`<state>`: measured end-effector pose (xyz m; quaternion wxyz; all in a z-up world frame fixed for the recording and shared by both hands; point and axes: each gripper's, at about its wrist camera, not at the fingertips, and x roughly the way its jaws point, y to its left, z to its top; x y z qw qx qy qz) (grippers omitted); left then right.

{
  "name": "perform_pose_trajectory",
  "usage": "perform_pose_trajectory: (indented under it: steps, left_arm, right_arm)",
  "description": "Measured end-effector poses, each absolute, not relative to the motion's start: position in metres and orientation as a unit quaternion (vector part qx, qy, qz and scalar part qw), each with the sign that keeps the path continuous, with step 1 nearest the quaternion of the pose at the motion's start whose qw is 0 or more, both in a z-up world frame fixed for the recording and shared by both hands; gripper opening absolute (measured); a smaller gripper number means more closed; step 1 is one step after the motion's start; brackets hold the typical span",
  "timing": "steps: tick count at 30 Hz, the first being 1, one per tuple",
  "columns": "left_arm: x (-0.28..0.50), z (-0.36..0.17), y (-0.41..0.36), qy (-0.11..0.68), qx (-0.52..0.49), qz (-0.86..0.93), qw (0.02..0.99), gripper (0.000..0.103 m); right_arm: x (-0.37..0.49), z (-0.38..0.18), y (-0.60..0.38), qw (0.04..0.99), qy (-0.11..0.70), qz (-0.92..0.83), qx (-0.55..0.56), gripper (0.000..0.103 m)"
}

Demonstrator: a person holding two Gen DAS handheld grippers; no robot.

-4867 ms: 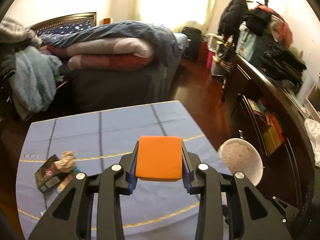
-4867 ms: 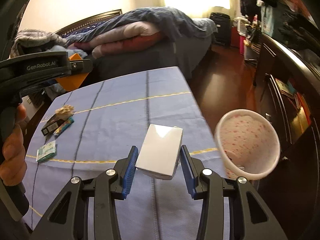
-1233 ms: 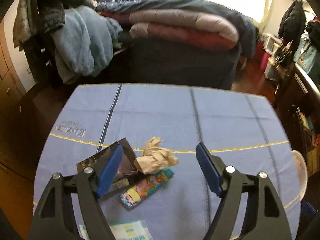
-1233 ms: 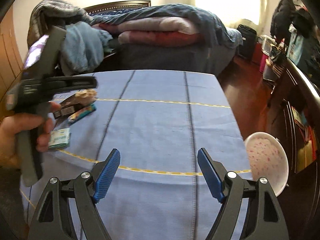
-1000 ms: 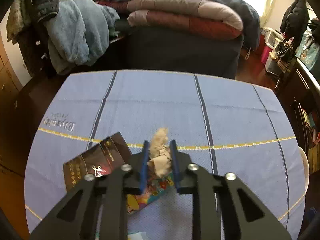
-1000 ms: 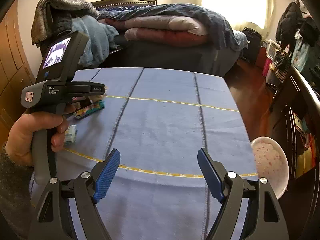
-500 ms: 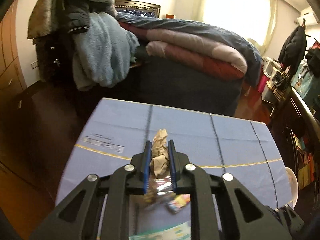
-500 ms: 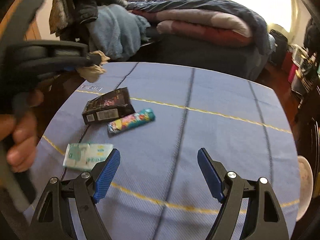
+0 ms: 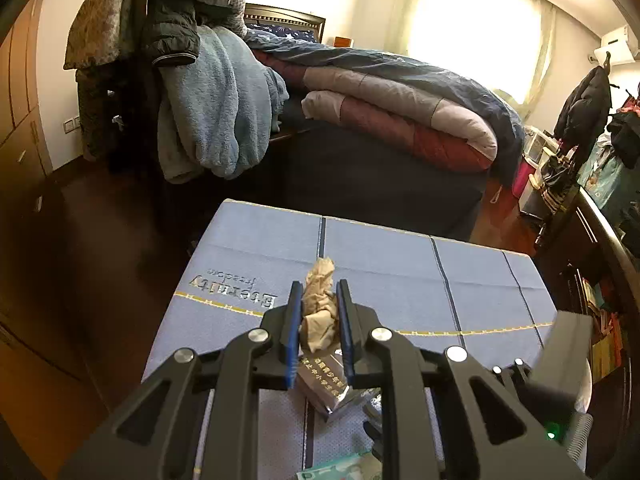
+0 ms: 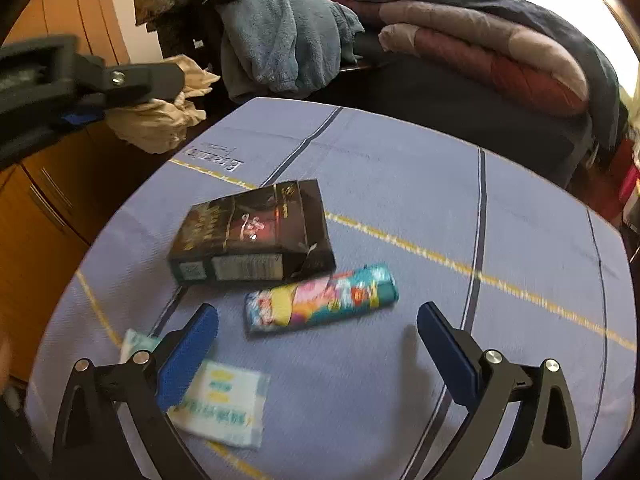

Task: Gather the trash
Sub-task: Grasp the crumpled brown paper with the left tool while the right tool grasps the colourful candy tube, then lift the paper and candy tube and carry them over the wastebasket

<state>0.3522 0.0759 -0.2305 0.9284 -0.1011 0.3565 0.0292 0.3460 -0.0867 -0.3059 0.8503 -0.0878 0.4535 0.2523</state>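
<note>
The left gripper (image 9: 318,322) is pinched tight on a crumpled brown paper wad (image 9: 318,308), held clear above the blue cloth-covered surface (image 9: 400,280); from the right wrist view the wad (image 10: 160,112) hangs off the surface's far left corner, well apart from everything lying on it. Moving rightward across that view, a pale green-and-white packet (image 10: 224,404) lies nearest the front edge, partly behind the left pad, then a dark printed box (image 10: 252,232), and just beside its lower right corner a bright multicoloured wrapper (image 10: 324,300). The right gripper (image 10: 318,336) has just been opening and now stands spread wide with nothing between its pads, hovering over the wrapper. The step in hand looks like picking that wrapper. To do it well, the gripper should come down so the pads straddle the wrapper's narrow width rather than its length, which calls for a roll of the wrist, since the wrapper lies almost across the opening. Keeping the left pad clear of the box corner and the packet should avoid dragging either along. The wrapper looks thin and soft, so the pads should reach close to the cloth before closing, without snagging the fabric.
</note>
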Motion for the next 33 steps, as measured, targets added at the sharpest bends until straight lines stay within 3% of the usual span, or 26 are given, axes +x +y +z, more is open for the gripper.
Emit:
perform_pose_trajectory:
  steps: [5, 9, 33]
  left_arm:
    - [0.352, -0.231, 0.078, 0.356, -0.102, 0.026, 0.929, 0.018]
    - [0.352, -0.231, 0.078, 0.356, -0.102, 0.027, 0.928, 0.018]
    - [0.339, -0.215, 0.026, 0.361, -0.079, 0.004, 0.929, 0.018]
  right_arm:
    - [0.353, -0.311, -0.086, 0.85, 0.455, 0.247, -0.103, 0.098]
    - [0.349, -0.306, -0.086, 0.855, 0.443, 0.247, -0.107, 0.081]
    - [0.306, -0.285, -0.169, 0.873, 0.449, 0.185, -0.041, 0.08]
